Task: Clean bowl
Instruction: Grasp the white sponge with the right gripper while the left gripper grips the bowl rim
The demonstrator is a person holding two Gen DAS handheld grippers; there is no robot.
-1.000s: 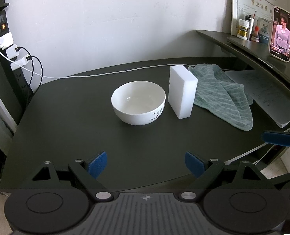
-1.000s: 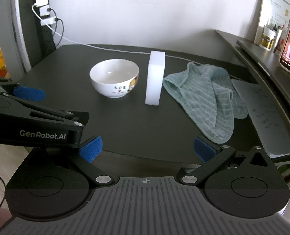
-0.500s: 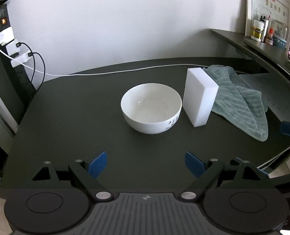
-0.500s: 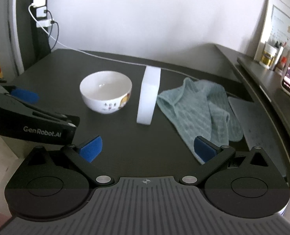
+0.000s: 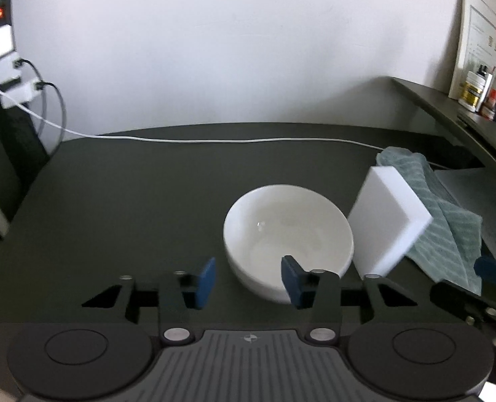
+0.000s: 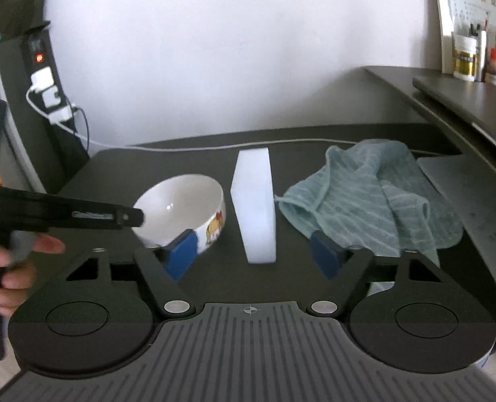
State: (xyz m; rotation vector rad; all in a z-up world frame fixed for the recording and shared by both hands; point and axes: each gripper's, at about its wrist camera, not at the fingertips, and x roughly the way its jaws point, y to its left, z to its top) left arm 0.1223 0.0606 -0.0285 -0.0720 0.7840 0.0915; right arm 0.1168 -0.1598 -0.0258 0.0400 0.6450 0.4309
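Two grippers, both with jaws wide and empty. My left gripper (image 5: 248, 279) straddles the near rim of the bowl (image 5: 288, 231) to steady it, I judge; my right gripper (image 6: 253, 254) lines up on the sponge (image 6: 256, 206) — a white foam block standing on edge beside the glossy bowl. A ribbed cloth (image 6: 368, 197) lies crumpled on the dark desk (image 5: 131, 201).

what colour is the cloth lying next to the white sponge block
The cloth is pale teal-green with thin lighter stripes, clearest in the right wrist view.
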